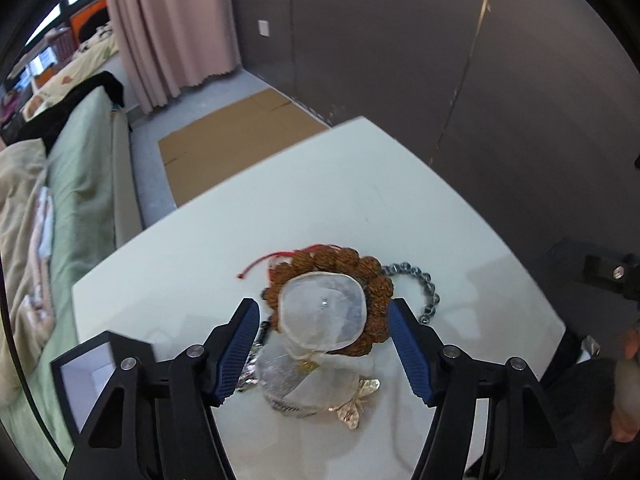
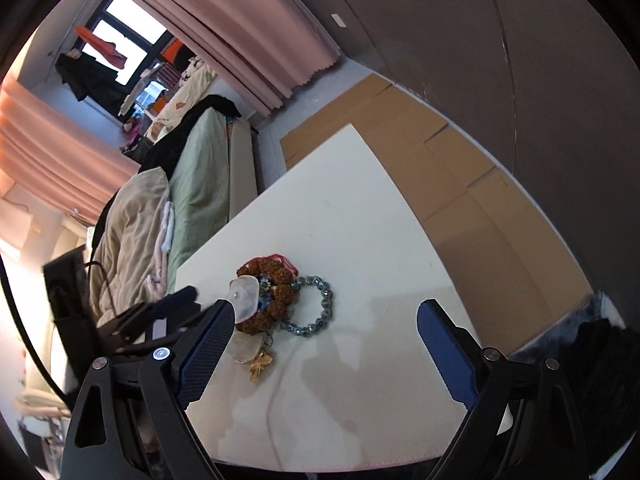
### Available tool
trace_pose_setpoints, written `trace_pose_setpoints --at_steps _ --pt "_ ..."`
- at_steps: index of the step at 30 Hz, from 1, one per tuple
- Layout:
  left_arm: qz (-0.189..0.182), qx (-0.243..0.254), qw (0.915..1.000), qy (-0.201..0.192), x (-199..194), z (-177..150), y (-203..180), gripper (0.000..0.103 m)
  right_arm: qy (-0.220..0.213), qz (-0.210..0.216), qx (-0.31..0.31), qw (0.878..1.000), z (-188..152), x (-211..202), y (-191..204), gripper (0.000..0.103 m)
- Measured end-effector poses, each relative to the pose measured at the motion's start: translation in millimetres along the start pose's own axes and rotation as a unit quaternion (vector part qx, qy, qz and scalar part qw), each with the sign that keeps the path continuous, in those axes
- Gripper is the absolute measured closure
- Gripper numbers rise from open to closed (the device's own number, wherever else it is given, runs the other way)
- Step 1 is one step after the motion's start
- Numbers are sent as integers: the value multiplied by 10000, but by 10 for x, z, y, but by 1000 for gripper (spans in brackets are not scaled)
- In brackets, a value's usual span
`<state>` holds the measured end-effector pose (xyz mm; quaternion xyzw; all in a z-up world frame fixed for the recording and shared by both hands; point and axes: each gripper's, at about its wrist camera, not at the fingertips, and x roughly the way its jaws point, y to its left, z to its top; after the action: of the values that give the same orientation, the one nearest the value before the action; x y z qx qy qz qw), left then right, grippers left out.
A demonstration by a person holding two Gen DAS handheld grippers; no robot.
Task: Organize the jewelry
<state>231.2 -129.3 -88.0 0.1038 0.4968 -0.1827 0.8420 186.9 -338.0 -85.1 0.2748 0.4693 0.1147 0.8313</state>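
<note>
A: Start nearest the left gripper (image 1: 322, 344). What sits between its blue pads?

B: A sheer white organza pouch (image 1: 320, 312), mouth gaping upward, standing upright in the gap. The pads flank it on both sides without pressing, so the jaws are partly open and grip nothing. I'd judge they straddle it that way to pinch the fabric and steady the mouth for loading

A: And right under the pouch?

B: Nearer the gripper base lies a gold butterfly ornament (image 1: 356, 404), beside what looks like a silvery chain that is mostly hidden by the pouch. Both lie flat on the white table (image 1: 440, 220)

A: Further out?

B: Just beyond the pouch's mouth, a brown seed-bead bracelet (image 1: 380, 284) with a red cord (image 1: 264, 260) curls around behind it, touching it. To the right of that, past the right fingertip, a silver bead bracelet (image 1: 430, 292) lies in a loop. Everything is bunched in one heap, likely so both tools reach it without travelling

A: The right gripper (image 2: 324, 340)?

B: Spread wide, empty. The heap lies ahead of its left finger rather than centred in the gap, with the silver loop closest to the middle. My guess is it hangs back, ready to lift a bracelet once the pouch is held

A: Beyond the table?

B: Flattened cardboard (image 1: 224, 136) on the floor, a bed (image 1: 84, 184) off to the left, pink curtains (image 1: 168, 28) farthest
</note>
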Motion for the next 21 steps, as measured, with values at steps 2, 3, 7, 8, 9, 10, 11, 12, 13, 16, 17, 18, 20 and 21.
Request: trace_pose_setpoints --at_steps 2,3,7,8,9,10,11,12,13,16,17,18,20,21 --pt "-41 94 9999 81 92 -29 -34 43 76 -43 13 10000 -1 37 -11 9" --pt "-49 112 9999 112 134 -36 -39 49 103 -57 16 9999 -4 54 -7 9" --pt "-100 98 9998 152 235 -105 12 89 221 -74 -47 9997 -4 145 23 9" --pt "-158 28 9998 132 236 -119 54 91 256 -101 -58 9996 -6 173 24 9" --pt "-228 -33 9997 78 226 -121 84 97 304 -144 -67 9994 -10 211 29 9" --pt "-323 -127 9994 1 187 -124 132 97 387 -214 -75 9990 -18 271 36 10" --pt "-384 -174 9991 -63 137 -117 172 97 429 -261 -78 9987 -14 306 28 17" --pt "-406 -184 9989 -113 112 -105 187 97 496 -323 -86 9982 -13 356 33 26" --pt "-442 -207 9986 -214 42 -92 224 97 576 -394 -99 9975 -15 412 38 29" --pt "-542 -359 9969 -433 -107 -52 336 101 717 -604 -202 9954 -27 559 94 35" --pt "-561 -407 9964 -481 -130 -34 361 101 728 -700 -315 9944 -33 596 146 36" --pt "-578 -456 9958 -544 -183 -28 398 101 729 -775 -412 9935 -44 616 190 36" --pt "-597 -527 9944 -691 -300 -24 459 101 756 -996 -681 9898 -64 705 301 39" --pt "-625 -555 9936 -757 -356 -24 486 101 783 -1068 -755 9883 -73 742 331 43"
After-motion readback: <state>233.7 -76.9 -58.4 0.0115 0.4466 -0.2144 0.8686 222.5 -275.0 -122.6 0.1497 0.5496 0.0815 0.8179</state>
